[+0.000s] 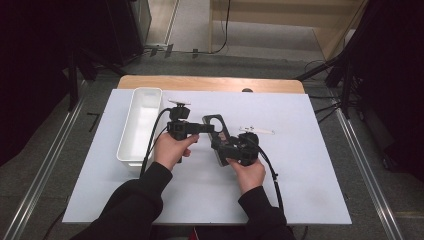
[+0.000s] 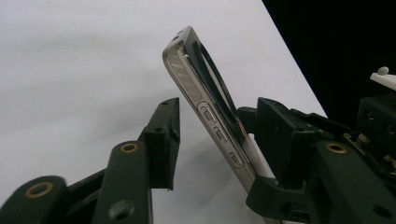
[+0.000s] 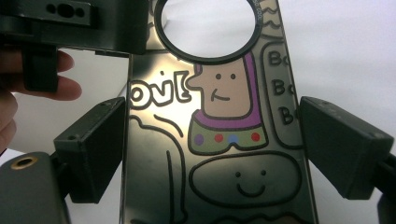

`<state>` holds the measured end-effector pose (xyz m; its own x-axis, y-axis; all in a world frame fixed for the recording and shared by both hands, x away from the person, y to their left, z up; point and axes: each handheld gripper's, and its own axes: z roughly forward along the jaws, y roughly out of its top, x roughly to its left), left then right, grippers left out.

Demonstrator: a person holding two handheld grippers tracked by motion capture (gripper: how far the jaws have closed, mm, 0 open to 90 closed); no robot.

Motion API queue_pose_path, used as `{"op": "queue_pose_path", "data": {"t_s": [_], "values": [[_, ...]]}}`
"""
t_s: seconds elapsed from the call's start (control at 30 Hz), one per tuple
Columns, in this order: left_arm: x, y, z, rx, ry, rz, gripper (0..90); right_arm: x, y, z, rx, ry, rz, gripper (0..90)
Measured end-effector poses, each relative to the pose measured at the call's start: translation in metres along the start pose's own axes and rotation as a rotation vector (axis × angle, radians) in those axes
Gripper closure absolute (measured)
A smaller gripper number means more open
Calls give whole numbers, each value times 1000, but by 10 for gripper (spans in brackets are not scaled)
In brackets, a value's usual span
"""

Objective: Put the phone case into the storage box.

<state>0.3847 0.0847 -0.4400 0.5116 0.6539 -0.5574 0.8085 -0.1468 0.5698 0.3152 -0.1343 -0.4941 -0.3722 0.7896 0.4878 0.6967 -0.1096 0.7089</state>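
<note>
Right gripper [image 1: 226, 145]: its jaws are clamped on the two long edges of the phone case [image 3: 219, 140], one pad pressing each side, as the right gripper view shows.
Phone case: shiny, with cartoon figures drawn on its back and a round camera opening above the right jaws; held up off the worktop [image 1: 300, 175], tilted, its upper end reaching toward the left gripper.
Left gripper [image 1: 200, 128]: jaws standing apart with the case's upper end between them; in the left gripper view one jaw sits right against the case's back, the other is clear of the buttoned edge, a gap plainly showing. No squeeze from both sides, so no grip.
Case edge: silver side with a row of buttons, facing the free left jaw.
Hands: left hand [image 1: 171, 150] just behind the left jaws, right hand [image 1: 248, 174] just behind the right jaws.
White tray [image 1: 141, 120]: on the worktop, beside the left gripper, on the side away from the right jaws.
White strip [image 1: 256, 130]: lying flat just beyond the right gripper.
</note>
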Motion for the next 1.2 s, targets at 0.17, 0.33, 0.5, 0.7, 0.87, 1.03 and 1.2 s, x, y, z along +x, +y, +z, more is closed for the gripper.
{"op": "queue_pose_path", "data": {"t_s": [0.17,0.33,0.5,0.7,0.87,1.03,1.2], "values": [[0,0,1,3,9,0,511,2,-1,2,0,4,8,104],[0,0,1,-4,4,-1,535,3,-2,4,-3,14,17,104],[1,0,2,-9,-10,-14,536,4,-3,4,-8,11,23,104],[1,-1,4,-4,-8,-12,545,4,-4,4,-26,16,39,104],[2,-1,5,7,-29,-20,565,4,-5,6,-23,22,43,104],[4,-1,6,14,-26,-35,615,6,-6,6,-28,21,40,104],[6,-1,5,11,-21,-45,676,7,-6,7,-38,20,37,105]]}}
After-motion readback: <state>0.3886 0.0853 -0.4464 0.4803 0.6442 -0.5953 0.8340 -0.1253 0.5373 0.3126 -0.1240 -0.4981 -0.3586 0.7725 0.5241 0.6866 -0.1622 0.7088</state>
